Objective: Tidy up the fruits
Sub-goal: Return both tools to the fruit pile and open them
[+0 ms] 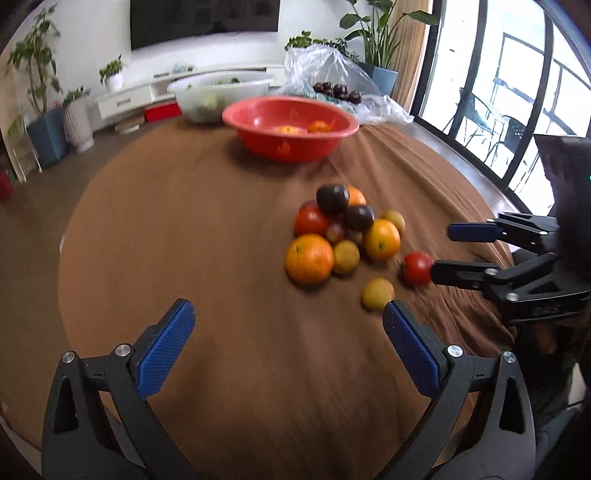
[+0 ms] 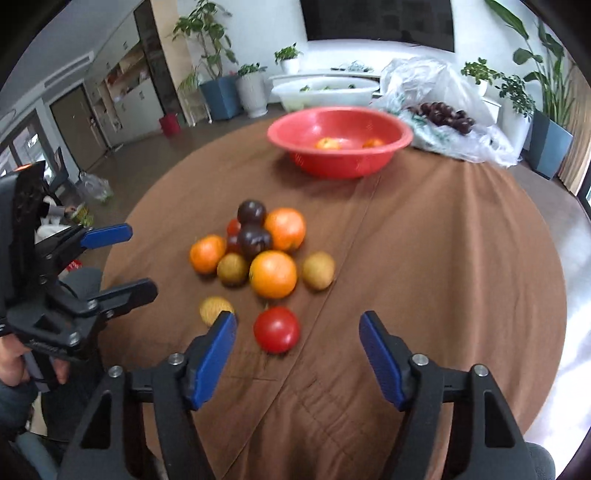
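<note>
While right claw (image 2: 298, 354) gapes empty, centre red tomato (image 2: 276, 329) (lower middle) between pads, squeeze gently; left claw (image 1: 288, 343) spread, empty.

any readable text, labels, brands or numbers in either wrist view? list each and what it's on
None can be read in either view.
Plastic bag: green printed marks on it, too blurred to read.
Red bowl: no label visible.
Fruit pile, e.g. the large orange and the red tomato: no stickers visible.
Dark screen on the wall: blank.
Left gripper and right gripper: no legible marking.
</note>
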`<state>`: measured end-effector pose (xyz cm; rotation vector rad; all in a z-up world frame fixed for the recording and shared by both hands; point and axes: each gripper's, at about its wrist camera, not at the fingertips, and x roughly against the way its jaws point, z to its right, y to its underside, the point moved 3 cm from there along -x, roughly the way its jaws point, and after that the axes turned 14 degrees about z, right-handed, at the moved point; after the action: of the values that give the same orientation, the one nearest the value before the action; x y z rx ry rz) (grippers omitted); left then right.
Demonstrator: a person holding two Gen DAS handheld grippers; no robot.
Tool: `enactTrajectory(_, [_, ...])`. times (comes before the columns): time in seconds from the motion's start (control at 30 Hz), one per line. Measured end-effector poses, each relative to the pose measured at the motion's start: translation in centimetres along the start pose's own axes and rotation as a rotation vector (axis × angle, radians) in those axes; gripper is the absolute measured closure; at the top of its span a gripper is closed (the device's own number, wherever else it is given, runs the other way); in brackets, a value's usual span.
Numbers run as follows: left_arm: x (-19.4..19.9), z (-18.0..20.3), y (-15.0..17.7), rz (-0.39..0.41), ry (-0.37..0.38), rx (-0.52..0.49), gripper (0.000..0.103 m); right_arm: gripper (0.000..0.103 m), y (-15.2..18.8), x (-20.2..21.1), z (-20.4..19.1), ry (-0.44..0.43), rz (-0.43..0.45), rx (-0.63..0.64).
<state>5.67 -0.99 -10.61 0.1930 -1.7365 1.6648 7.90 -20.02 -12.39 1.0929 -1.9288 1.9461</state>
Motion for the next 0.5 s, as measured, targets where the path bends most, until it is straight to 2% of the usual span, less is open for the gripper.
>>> enactTrajectory(0.23, [-0.1, 0.6, -0.2, 0.008, 0.014, -0.016, 0.0, 0.043, 1.0, -1.5, 0.2, -0.009, -0.039, -0.004])
enactTrajectory(0.43, [-0.9, 1.2, -0.5, 0.001, 0.034, -0.03, 0.0, 0.051, 1.2, -2.0, -0.7, -0.016, -0.052, 0.033])
enactTrajectory(0.5, [-1.1, 1.3, -0.5, -0.004, 0.036, -0.033, 0.0, 0.057, 1.3, -2.3, -1.1, -0.022, -0.062, 0.057])
